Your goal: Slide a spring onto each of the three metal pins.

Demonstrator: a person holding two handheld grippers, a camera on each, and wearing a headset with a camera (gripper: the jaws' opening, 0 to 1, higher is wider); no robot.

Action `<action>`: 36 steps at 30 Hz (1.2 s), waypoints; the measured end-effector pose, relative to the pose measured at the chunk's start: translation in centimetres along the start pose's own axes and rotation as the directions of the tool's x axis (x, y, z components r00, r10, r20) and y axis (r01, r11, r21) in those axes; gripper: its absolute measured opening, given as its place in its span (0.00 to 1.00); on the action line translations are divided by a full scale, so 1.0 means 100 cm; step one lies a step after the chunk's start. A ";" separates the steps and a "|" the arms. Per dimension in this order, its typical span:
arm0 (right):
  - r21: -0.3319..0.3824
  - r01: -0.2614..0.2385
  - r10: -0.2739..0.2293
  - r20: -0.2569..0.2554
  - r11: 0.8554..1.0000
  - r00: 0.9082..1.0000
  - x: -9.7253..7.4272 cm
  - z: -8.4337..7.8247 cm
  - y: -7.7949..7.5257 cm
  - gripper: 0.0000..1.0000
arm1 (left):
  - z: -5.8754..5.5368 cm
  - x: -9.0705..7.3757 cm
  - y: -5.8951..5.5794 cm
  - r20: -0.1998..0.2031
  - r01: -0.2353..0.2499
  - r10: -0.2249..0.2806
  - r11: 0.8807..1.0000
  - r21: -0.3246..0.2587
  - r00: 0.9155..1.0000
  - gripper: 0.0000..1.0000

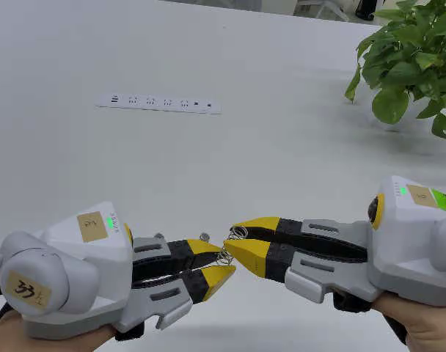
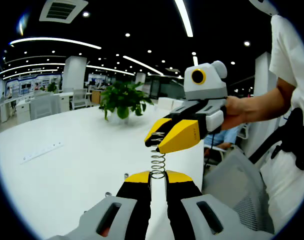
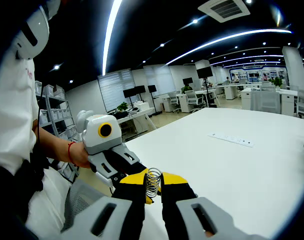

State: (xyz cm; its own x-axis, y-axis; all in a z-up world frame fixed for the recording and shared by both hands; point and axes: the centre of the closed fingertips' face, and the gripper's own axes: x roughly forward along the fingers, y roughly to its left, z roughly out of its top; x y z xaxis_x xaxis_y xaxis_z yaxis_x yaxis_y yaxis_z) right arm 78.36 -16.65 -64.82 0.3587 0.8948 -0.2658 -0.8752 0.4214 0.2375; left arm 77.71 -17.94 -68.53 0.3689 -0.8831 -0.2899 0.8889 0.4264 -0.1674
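Observation:
A small steel coil spring (image 2: 157, 164) spans the gap between the two grippers, which meet tip to tip above the near edge of the white table. My left gripper (image 2: 157, 176) is shut on the spring's lower end. Whether a pin runs inside the coils cannot be told. My right gripper (image 3: 152, 181) is shut on the other end of the spring (image 3: 152, 182). In the head view the left gripper (image 1: 221, 262) reaches in from the bottom left and the right gripper (image 1: 233, 243) from the right. Two small metal pieces (image 1: 205, 237), perhaps pins, stand on the table behind the left jaws.
A white power strip (image 1: 158, 103) lies flat at the far middle of the table (image 1: 230, 161). A potted green plant (image 1: 410, 62) stands at the far right corner. Office desks and chairs fill the room beyond.

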 end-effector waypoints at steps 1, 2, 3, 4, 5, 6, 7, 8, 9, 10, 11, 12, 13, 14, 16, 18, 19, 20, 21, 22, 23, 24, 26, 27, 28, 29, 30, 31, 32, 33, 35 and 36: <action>0.000 -0.001 0.001 -0.001 1.000 1.000 0.000 0.000 0.000 0.12 | 0.000 0.000 0.000 0.000 0.001 -0.001 1.000 0.000 1.000 0.10; 0.002 -0.003 0.003 -0.001 1.000 1.000 0.000 0.000 0.000 0.12 | 0.000 0.000 0.000 0.001 0.001 -0.001 1.000 0.000 1.000 0.10; 0.003 -0.004 0.004 -0.002 1.000 1.000 0.000 0.000 0.001 0.12 | 0.000 0.000 0.000 0.001 0.001 -0.001 1.000 0.000 1.000 0.10; 0.002 -0.005 0.005 -0.005 1.000 1.000 0.000 -0.001 0.001 0.12 | 0.000 -0.001 0.000 0.001 0.002 -0.002 1.000 0.001 1.000 0.10; 0.001 -0.006 0.006 -0.008 1.000 1.000 0.000 -0.001 0.001 0.12 | 0.000 -0.001 0.000 0.000 0.003 -0.003 1.000 0.002 1.000 0.10; 0.000 -0.006 0.006 -0.012 1.000 1.000 0.000 -0.002 0.001 0.12 | 0.000 -0.001 0.000 0.000 0.004 -0.004 1.000 0.002 1.000 0.10; -0.004 -0.006 0.006 -0.015 1.000 1.000 0.001 -0.002 0.001 0.13 | 0.000 -0.001 -0.001 0.001 0.005 -0.005 1.000 0.001 1.000 0.10; -0.004 -0.008 0.008 -0.017 1.000 1.000 0.001 -0.002 0.001 0.13 | 0.000 0.000 -0.001 0.002 0.006 -0.006 1.000 -0.001 1.000 0.10; -0.004 -0.010 0.010 -0.018 1.000 1.000 0.001 -0.003 0.001 0.14 | 0.000 0.000 -0.001 0.003 0.006 -0.006 1.000 -0.001 1.000 0.10; -0.002 -0.013 0.013 -0.021 1.000 1.000 0.000 -0.003 0.002 0.15 | 0.000 0.000 -0.001 0.003 0.007 -0.007 1.000 0.001 1.000 0.10; -0.003 -0.015 0.015 -0.024 1.000 1.000 0.000 -0.003 0.002 0.17 | 0.000 0.000 -0.001 0.003 0.007 -0.007 1.000 0.000 1.000 0.10; -0.011 -0.021 0.021 -0.032 1.000 0.999 -0.001 -0.002 0.002 0.18 | 0.000 0.000 -0.002 0.004 0.010 -0.010 1.000 -0.001 1.000 0.10; -0.018 -0.026 0.025 -0.040 1.000 0.999 -0.001 -0.002 0.002 0.18 | 0.000 0.000 -0.002 0.005 0.011 -0.011 1.000 -0.001 1.000 0.10; -0.027 -0.031 0.029 -0.050 0.999 0.998 -0.002 -0.002 0.002 0.18 | 0.000 0.000 -0.002 0.005 0.012 -0.012 1.000 0.001 1.000 0.10; -0.042 -0.058 0.055 -0.082 0.997 0.995 -0.004 -0.002 0.003 0.20 | 0.000 0.001 -0.002 0.004 0.015 -0.015 1.000 0.003 1.000 0.10; -0.086 -0.107 0.094 -0.142 0.991 0.985 -0.008 -0.002 0.004 0.23 | 0.000 0.000 -0.003 0.002 0.018 -0.018 1.000 0.008 1.000 0.10; -0.109 -0.126 0.106 -0.171 0.986 0.980 -0.010 -0.002 0.004 0.23 | 0.000 0.000 -0.003 0.002 0.019 -0.019 1.000 0.008 1.000 0.10; -0.139 -0.157 0.125 -0.215 0.978 0.969 -0.012 -0.001 0.005 0.24 | 0.001 0.000 -0.003 0.003 0.022 -0.022 1.000 0.007 1.000 0.10; -0.162 -0.173 0.130 -0.246 0.972 0.960 -0.013 -0.001 0.004 0.25 | 0.001 0.000 -0.003 0.004 0.022 -0.022 1.000 0.007 1.000 0.10; -0.204 -0.198 0.135 -0.287 0.959 0.948 -0.014 0.000 0.003 0.26 | 0.001 0.000 -0.003 0.005 0.023 -0.023 1.000 0.008 1.000 0.10; -0.220 -0.222 0.145 -0.318 0.950 0.937 -0.015 0.000 0.003 0.27 | 0.001 0.000 -0.003 0.004 0.023 -0.023 1.000 0.010 1.000 0.10; -0.234 -0.249 0.157 -0.351 0.940 0.923 -0.015 -0.001 0.004 0.28 | 0.000 0.000 -0.004 0.004 0.024 -0.024 1.000 0.011 1.000 0.10; -0.276 -0.317 0.178 -0.431 0.907 0.885 -0.016 -0.003 0.007 0.30 | 0.000 0.000 -0.004 0.005 0.027 -0.027 1.000 0.013 1.000 0.10; -0.304 -0.356 0.182 -0.478 0.884 0.859 -0.015 -0.005 0.008 0.30 | 0.000 0.000 -0.005 0.005 0.030 -0.030 0.999 0.015 1.000 0.10; -0.324 -0.378 0.180 -0.504 0.867 0.845 -0.014 -0.006 0.008 0.30 | 0.000 0.000 -0.005 0.004 0.031 -0.031 0.999 0.018 1.000 0.10; -0.336 -0.399 0.181 -0.528 0.853 0.830 -0.014 -0.006 0.008 0.30 | -0.001 0.000 -0.006 0.003 0.032 -0.032 0.999 0.021 0.999 0.10; -0.341 -0.429 0.190 -0.555 0.836 0.810 -0.012 -0.007 0.010 0.30 | -0.001 0.000 -0.006 0.001 0.033 -0.033 0.999 0.024 0.999 0.10; -0.343 -0.447 0.196 -0.568 0.826 0.799 -0.010 -0.007 0.012 0.30 | -0.001 0.000 -0.006 0.001 0.033 -0.033 0.999 0.026 0.999 0.10; -0.342 -0.471 0.206 -0.588 0.813 0.783 -0.007 -0.007 0.014 0.29 | -0.002 0.000 -0.007 0.001 0.035 -0.035 0.999 0.027 0.999 0.10; -0.342 -0.488 0.211 -0.603 0.803 0.770 -0.006 -0.008 0.016 0.29 | -0.002 0.000 -0.007 0.001 0.036 -0.036 0.999 0.028 0.999 0.10; -0.356 -0.531 0.208 -0.646 0.769 0.735 -0.004 -0.011 0.018 0.28 | -0.002 -0.001 -0.007 0.000 0.037 -0.037 0.999 0.030 0.999 0.10; -0.360 -0.547 0.206 -0.662 0.756 0.721 -0.004 -0.013 0.018 0.28 | -0.003 -0.001 -0.007 0.000 0.037 -0.037 0.999 0.031 0.999 0.10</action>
State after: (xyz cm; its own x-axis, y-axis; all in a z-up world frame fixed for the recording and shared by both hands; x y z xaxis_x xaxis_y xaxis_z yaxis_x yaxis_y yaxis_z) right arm 76.21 -16.39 -65.53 -0.1363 0.6340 -0.7612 -0.9746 -0.2236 -0.0118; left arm 76.97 -18.08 -68.64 0.3359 -0.8981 -0.2838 0.9098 0.3874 -0.1492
